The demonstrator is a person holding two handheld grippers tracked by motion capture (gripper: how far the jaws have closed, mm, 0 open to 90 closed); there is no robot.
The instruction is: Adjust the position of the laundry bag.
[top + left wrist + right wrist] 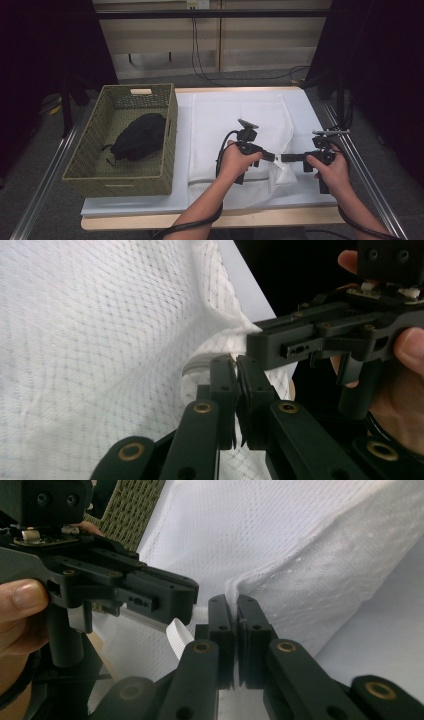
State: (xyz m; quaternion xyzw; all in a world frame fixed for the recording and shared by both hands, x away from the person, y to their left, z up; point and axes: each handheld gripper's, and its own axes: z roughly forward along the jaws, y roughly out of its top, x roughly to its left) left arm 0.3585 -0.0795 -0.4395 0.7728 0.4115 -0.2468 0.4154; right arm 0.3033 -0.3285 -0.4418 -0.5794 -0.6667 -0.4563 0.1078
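The left gripper [236, 360] is seen with its jaws pressed together on a fold of the white mesh bag [235, 125], close to what seems to be a zipper tape, though the seam is partly hidden. The right gripper [235, 600] is likewise clamped on the bag's raised edge, just beside the other, so the near right corner is lifted between them. The bag is judged light, limp and loosely woven; it will sag and drape, and is best taken at the stitched hem rather than the open mesh. It lies spread on a white sheet [305, 107] over the table [150, 221], beside a woven basket [120, 182] holding a black bundle [140, 137]. Dark curtains [380, 75] flank the room.
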